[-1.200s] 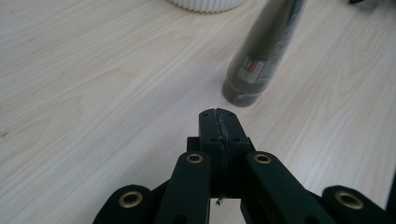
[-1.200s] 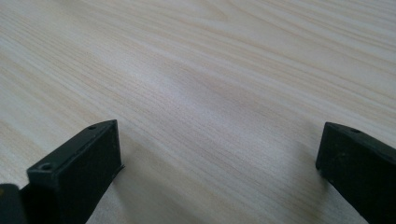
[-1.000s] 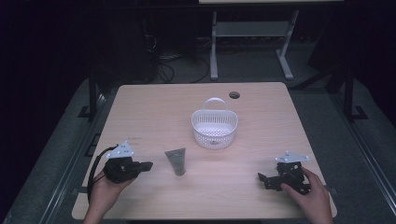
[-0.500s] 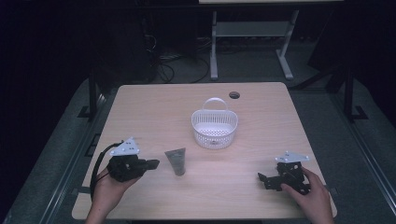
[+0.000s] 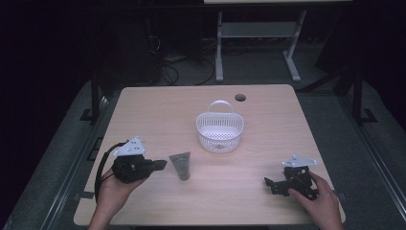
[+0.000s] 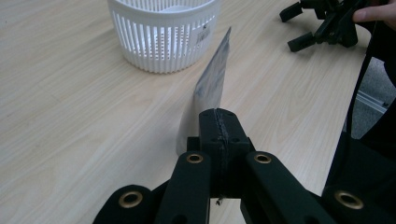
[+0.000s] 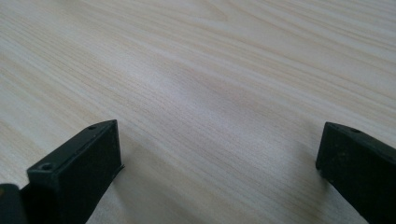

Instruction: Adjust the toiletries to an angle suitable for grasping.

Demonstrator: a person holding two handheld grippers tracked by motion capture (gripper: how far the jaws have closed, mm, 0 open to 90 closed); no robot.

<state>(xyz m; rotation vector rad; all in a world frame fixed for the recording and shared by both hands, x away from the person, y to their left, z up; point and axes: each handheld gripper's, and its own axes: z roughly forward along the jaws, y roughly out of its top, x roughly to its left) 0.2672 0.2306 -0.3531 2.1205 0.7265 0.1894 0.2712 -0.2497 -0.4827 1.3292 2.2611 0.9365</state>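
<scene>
Table: basket, grey tube.

Dim lab: lone wooden table, floor cables, metal stand.

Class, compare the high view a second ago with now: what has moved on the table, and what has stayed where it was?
The left gripper has slid toward the grey tube, and its jaws are now shut just short of it, without gripping it. The tube, the white basket and the open right gripper stayed put.
</scene>
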